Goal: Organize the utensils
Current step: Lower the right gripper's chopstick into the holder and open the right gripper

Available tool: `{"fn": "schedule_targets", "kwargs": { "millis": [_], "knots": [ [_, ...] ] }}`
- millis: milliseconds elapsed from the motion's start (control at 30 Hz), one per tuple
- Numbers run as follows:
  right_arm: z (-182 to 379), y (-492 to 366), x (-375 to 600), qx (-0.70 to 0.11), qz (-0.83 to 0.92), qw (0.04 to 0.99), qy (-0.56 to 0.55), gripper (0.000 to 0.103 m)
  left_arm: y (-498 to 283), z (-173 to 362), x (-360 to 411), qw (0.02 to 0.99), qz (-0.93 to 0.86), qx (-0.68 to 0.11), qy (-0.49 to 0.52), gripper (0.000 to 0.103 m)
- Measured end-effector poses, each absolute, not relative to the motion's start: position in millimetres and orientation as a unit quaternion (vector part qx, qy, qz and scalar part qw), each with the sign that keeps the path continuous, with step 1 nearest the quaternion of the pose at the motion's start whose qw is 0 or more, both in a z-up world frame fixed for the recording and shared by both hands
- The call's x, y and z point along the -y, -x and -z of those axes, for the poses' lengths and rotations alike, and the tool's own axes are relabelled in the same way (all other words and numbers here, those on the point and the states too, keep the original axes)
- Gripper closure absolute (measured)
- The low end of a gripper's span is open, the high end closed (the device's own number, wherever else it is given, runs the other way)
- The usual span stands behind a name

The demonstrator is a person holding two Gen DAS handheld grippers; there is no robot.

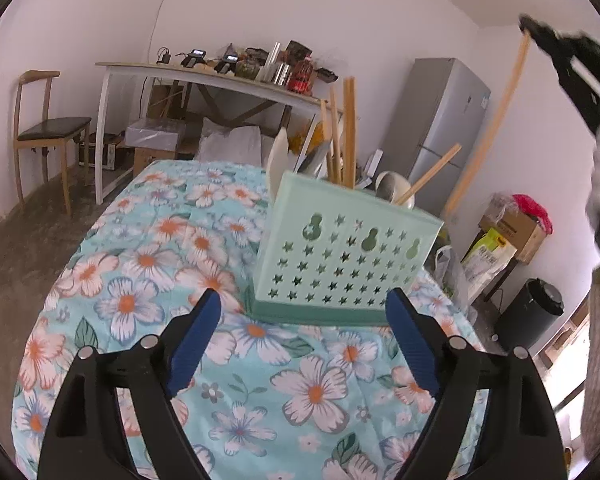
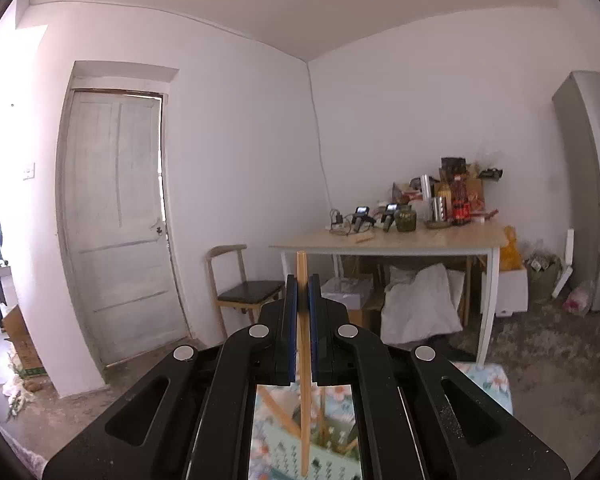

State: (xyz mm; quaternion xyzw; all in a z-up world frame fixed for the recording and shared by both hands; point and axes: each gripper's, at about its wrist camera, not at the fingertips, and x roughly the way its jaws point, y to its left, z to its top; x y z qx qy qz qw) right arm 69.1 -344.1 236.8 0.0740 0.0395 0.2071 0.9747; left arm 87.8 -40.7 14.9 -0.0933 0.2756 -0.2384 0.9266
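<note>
A mint-green utensil holder (image 1: 340,256) with star cut-outs stands on a floral tablecloth (image 1: 148,280). It holds several wooden chopsticks (image 1: 348,132), a white spoon (image 1: 278,160) and a ladle (image 1: 392,188). My left gripper (image 1: 304,312) is open and empty, just in front of the holder's base. My right gripper (image 2: 302,292) is shut on a wooden chopstick (image 2: 303,360), held upright above the holder (image 2: 304,456). In the left wrist view that gripper (image 1: 524,24) and its chopstick (image 1: 488,128) are high at the right, above and behind the holder.
A wooden desk (image 2: 400,246) with bottles and clutter stands by the far wall, a chair (image 2: 244,288) beside it. A grey fridge (image 1: 440,120) stands to the right. Boxes and a black bin (image 1: 536,312) sit on the floor at right.
</note>
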Motion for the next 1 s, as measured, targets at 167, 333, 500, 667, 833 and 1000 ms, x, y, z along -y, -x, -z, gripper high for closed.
{"fn": "schedule_targets", "kwargs": {
  "millis": [167, 333, 500, 667, 833, 1000],
  "knots": [
    [-236, -91, 344, -0.041, -0.201, 0.976, -0.071, 0.1, -88, -7, 46, 0.929, 0.234, -0.275, 0.084, 0.018],
    [-226, -116, 341, -0.061, -0.194, 0.977, -0.07, 0.1, -91, 0, 50, 0.931, 0.23, -0.275, 0.076, 0.016],
    [-214, -138, 332, -0.074, -0.192, 0.976, -0.067, 0.1, -95, 4, 53, 0.93, 0.23, -0.276, 0.075, 0.015],
    [-192, -153, 311, -0.102, -0.168, 0.98, -0.01, 0.099, -96, 9, 57, 0.931, 0.226, -0.279, 0.067, 0.015],
    [-176, -149, 303, -0.123, -0.164, 0.979, 0.021, 0.097, -99, 12, 60, 0.93, 0.222, -0.284, 0.066, 0.015],
    [-181, -137, 310, -0.124, -0.163, 0.979, 0.009, 0.086, -98, 12, 61, 0.931, 0.224, -0.282, 0.064, 0.014]
  ]
}}
